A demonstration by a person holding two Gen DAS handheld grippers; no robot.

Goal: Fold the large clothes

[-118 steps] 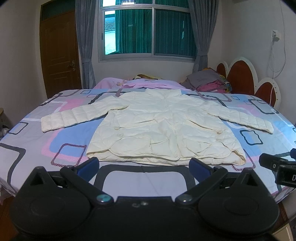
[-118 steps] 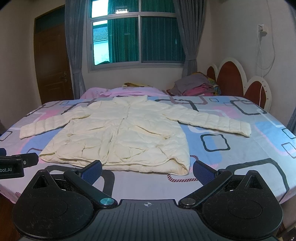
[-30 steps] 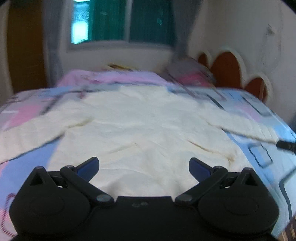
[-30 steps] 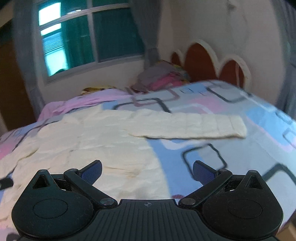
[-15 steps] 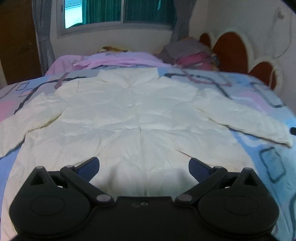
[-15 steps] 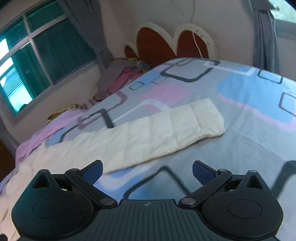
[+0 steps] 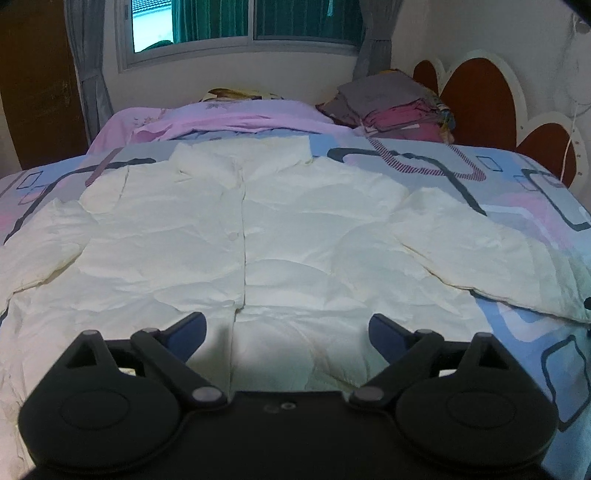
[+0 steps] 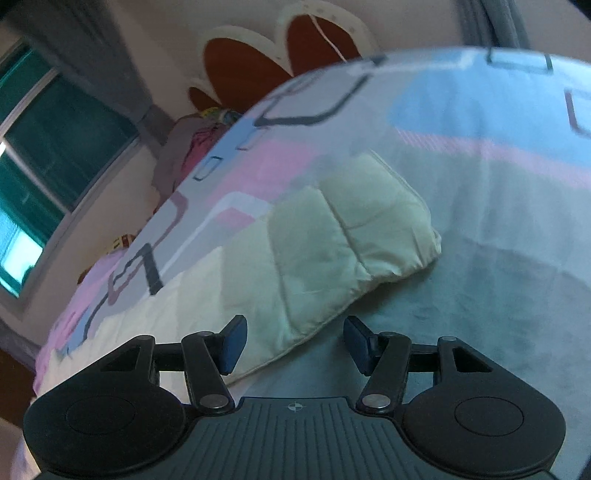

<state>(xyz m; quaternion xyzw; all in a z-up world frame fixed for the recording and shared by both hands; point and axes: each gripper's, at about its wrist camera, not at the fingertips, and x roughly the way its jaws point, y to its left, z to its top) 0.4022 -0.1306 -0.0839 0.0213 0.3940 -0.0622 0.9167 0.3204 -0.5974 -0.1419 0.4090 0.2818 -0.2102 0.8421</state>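
A cream quilted jacket (image 7: 258, 229) lies flat and front up on the patterned bedsheet (image 7: 517, 350), collar at the far end, sleeves spread to both sides. My left gripper (image 7: 288, 330) hovers over the jacket's lower front. Its jaws are wide and closing slightly, with nothing pinched between them. In the right wrist view the jacket's right sleeve (image 8: 332, 251) ends in a cuff (image 8: 399, 229) on the sheet (image 8: 498, 277). My right gripper (image 8: 295, 343) is tilted and low at the sleeve's near edge. Its jaws are closing with that edge between them, pads not pressing on it.
A stack of folded clothes (image 7: 395, 107) and a pink blanket (image 7: 221, 118) lie at the far end of the bed. A scalloped headboard (image 7: 476, 92) stands at the right, with a window (image 7: 240, 18) behind and a wooden door (image 7: 33, 81) at the left.
My left gripper has moved forward over the jacket toward its collar. The right gripper has swung out and down to the sleeve's end, rolled, and its jaws have narrowed.
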